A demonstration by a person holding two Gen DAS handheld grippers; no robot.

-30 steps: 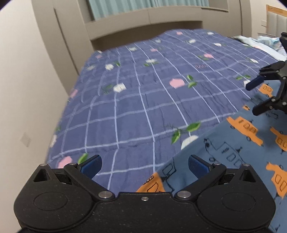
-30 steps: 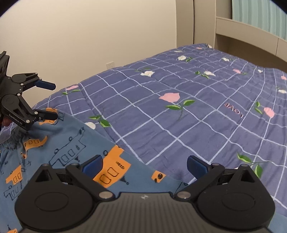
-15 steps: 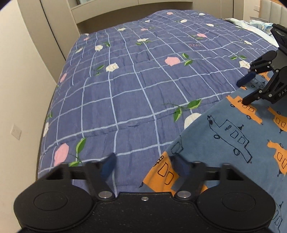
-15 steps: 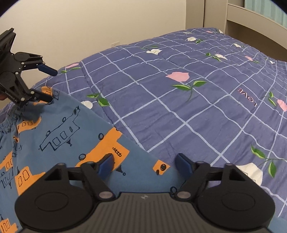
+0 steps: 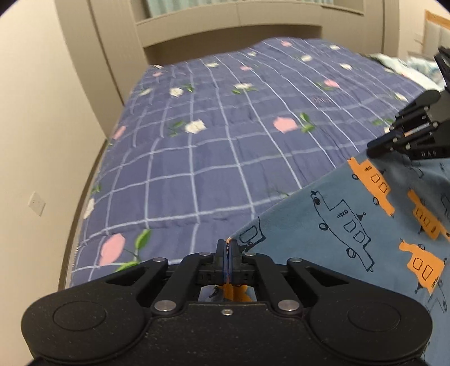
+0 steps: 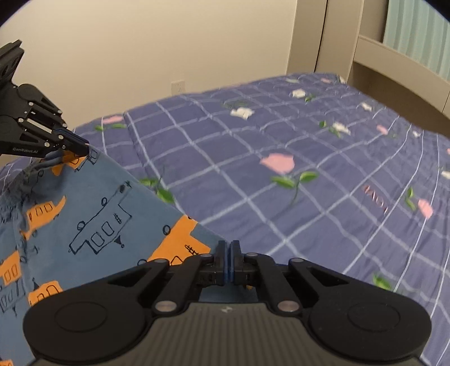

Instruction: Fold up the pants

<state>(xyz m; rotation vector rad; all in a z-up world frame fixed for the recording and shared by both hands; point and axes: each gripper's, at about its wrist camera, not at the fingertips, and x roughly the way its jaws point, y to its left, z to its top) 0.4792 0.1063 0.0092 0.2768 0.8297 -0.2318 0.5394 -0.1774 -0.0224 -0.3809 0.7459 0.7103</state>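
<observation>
Bed: a bed with a purple checked quilt (image 5: 213, 157) printed with flowers fills most of both views; it carries the garment and looks flat and free of other loose items where the cameras reach.

Pants: the blue pants (image 5: 346, 225), printed with orange and outlined vehicles, lie on the near side of the quilt, with one straight edge running diagonally between the two tools. The gathered, wrinkled end sits by the left tongs in the right wrist view, which suggests the waistband, though that is a judgement.

Left tongs: the left tongs (image 5: 226, 250) are closed, pinching a corner of the pants edge; orange print shows just below the pads.

Right tongs: the right tongs (image 6: 228, 261) are also closed, clamped on the pants edge near an orange patch.

Progress: judged from this, the task is at an early stage. Both ends of one edge are gripped, but no fold is visible in the cloth that shows. Lifting that edge and laying it over, then any further folds, appear to be left.

Surroundings: a beige wall with a socket (image 5: 37, 203), a wooden frame or shelf (image 5: 225, 25) behind the bed and a greenish curtain (image 6: 416, 33) stand well apart from the work. Some pale bedding (image 5: 393, 60) lies at the far right.

Obstacles: nothing seen blocks a fold across the quilt; much of the pants lies outside both views.
</observation>
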